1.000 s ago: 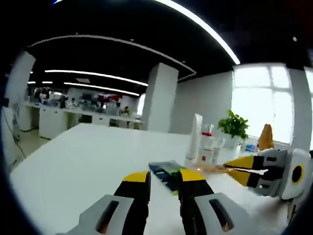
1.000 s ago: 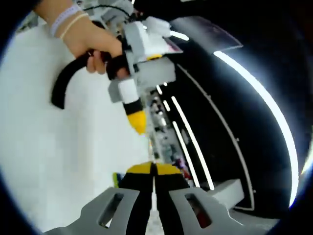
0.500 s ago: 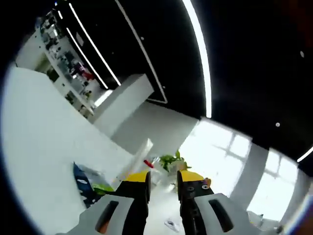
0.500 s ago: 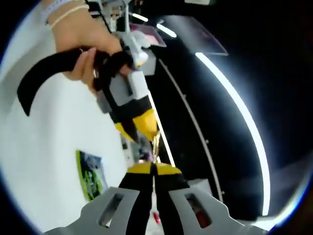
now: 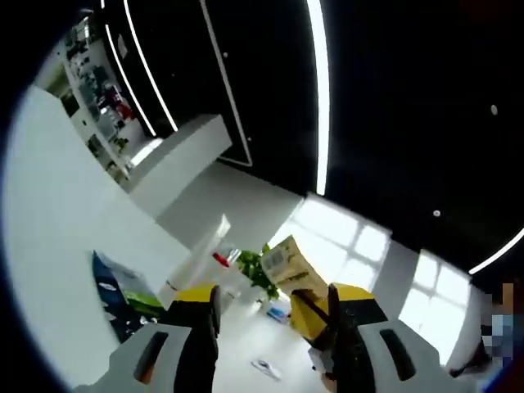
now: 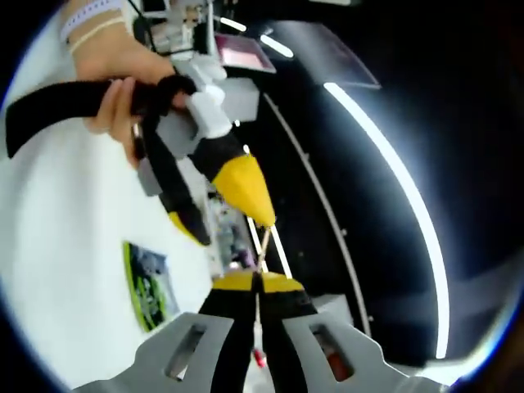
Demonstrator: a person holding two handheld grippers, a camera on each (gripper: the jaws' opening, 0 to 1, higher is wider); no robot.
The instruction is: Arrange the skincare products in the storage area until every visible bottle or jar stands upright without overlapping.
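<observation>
The left gripper (image 5: 270, 315) is seen with its yellow-tipped jaws spread apart, nothing between them. The right gripper (image 6: 257, 286) is seen with its jaws pressed together, nothing visibly held. Both are raised off the white table (image 5: 49, 205).

In the left gripper view, a tall white tube (image 5: 201, 254) is seen upright on the table, with a red-capped clear bottle (image 5: 223, 260) just beside it; a green potted plant (image 5: 255, 268) stands behind them. A dark blue and green printed packet (image 5: 123, 291) lies flat nearby.

No product is in hand; the step is judged to be an approach. A lowering toward the products is called for next.
</observation>
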